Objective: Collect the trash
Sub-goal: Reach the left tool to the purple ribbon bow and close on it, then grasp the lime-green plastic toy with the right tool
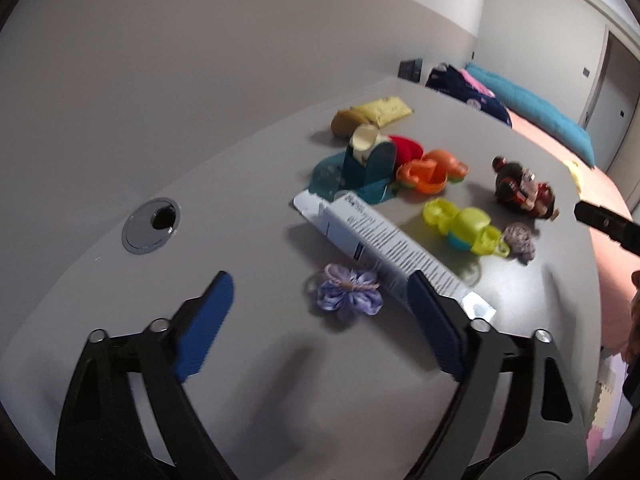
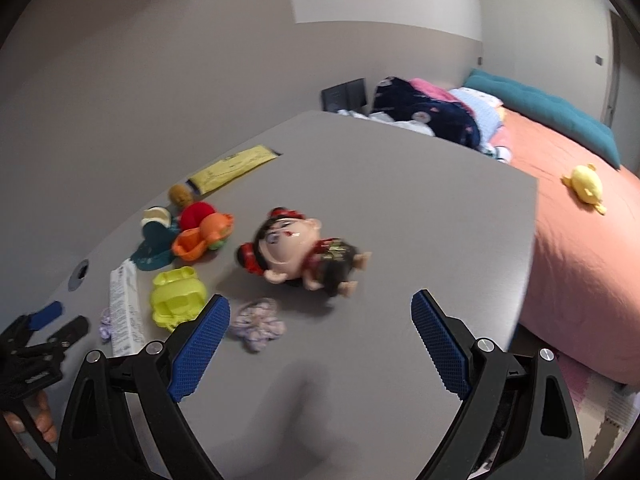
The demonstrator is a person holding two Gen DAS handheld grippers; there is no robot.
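Both grippers angle down over the table [image 1: 120, 184] — left gripper [image 1: 320, 304] and right gripper [image 2: 320, 320] gaping, empty.

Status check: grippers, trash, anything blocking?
Left gripper and right gripper open, empty. White carton flat on table. Purple scrunchie beside it.

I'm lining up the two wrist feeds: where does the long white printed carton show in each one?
Left wrist: white carton lies diagonally at centre, its near end by the right finger.
Right wrist: the carton is a narrow strip at lower left.
Shared landmark: the lime-green toy beside it.
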